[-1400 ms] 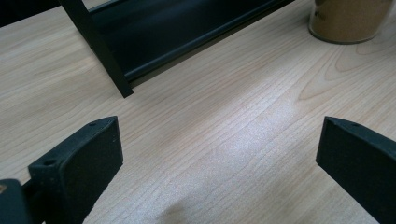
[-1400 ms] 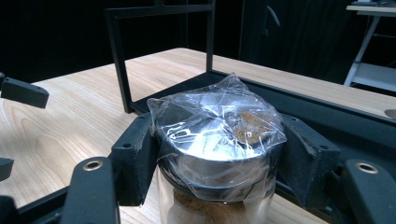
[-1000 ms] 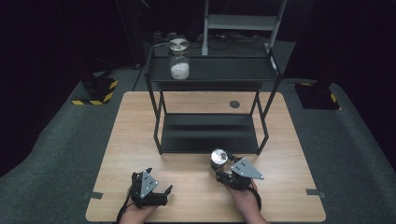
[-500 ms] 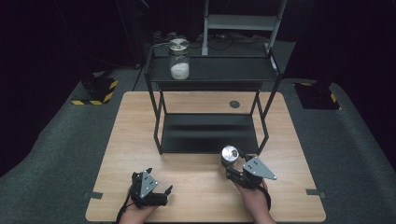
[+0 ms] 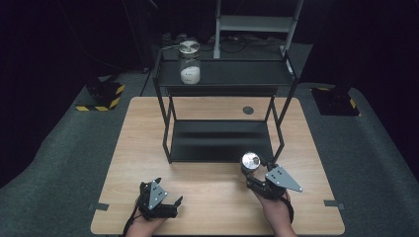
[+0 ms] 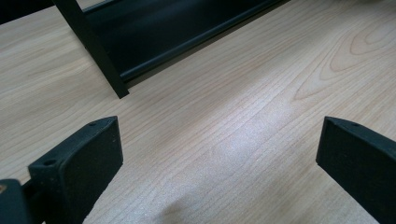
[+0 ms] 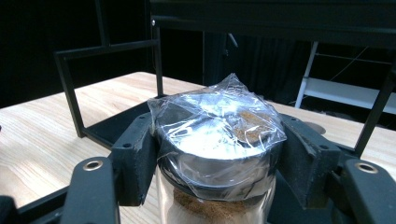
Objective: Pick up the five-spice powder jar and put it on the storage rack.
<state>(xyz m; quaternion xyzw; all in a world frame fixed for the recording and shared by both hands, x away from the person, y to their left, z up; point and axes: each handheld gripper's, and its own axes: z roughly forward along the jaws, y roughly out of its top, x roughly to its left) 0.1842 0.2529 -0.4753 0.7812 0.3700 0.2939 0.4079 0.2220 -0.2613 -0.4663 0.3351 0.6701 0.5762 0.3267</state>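
Note:
My right gripper (image 5: 252, 170) is shut on a glass jar (image 5: 250, 162) with a silver lid under clear wrap, holding it just in front of the black shelf rack's (image 5: 220, 142) lower shelf, near its right front leg. In the right gripper view the jar (image 7: 218, 140) sits between both jaws, brown powder inside. A second jar (image 5: 189, 61) with white powder stands on the rack's top shelf at the left. My left gripper (image 5: 170, 203) rests open near the table's front edge, jaws wide with bare wood (image 6: 224, 140) between them.
The wooden table (image 5: 143, 133) has a small dark round hole (image 5: 248, 110) behind the rack. A rack leg (image 6: 95, 51) stands ahead of my left gripper. Black-and-yellow striped bases (image 5: 101, 98) sit on the grey floor beside the table.
My right gripper has carried the jar to the right and slightly up, along the rack's front edge. The left gripper has stayed put.

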